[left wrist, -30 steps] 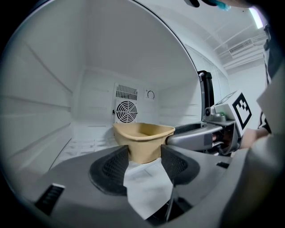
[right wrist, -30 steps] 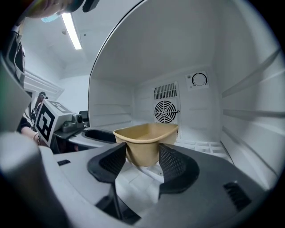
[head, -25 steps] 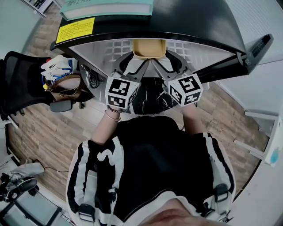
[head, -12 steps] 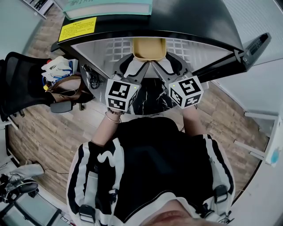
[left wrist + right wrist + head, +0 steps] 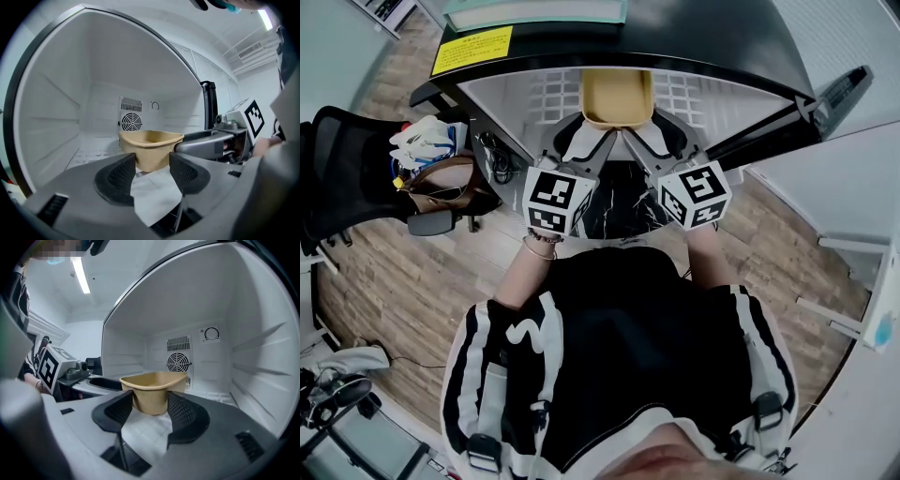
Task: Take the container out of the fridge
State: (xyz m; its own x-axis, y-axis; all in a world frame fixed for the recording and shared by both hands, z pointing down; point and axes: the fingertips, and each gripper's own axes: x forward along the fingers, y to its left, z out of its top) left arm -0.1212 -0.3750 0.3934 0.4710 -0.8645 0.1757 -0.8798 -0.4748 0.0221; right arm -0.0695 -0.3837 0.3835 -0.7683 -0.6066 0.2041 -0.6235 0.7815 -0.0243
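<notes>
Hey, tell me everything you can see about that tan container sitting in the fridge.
The container is a tan, matte tub with a rolled rim, rounded corners and walls that taper downward. It has no lid, and what shows of its inside looks empty. It stands upright on the white bottom of the fridge, in front of the round fan grille. The left gripper and right gripper point at it from the front, jaws apart beside its near walls; contact cannot be told.
</notes>
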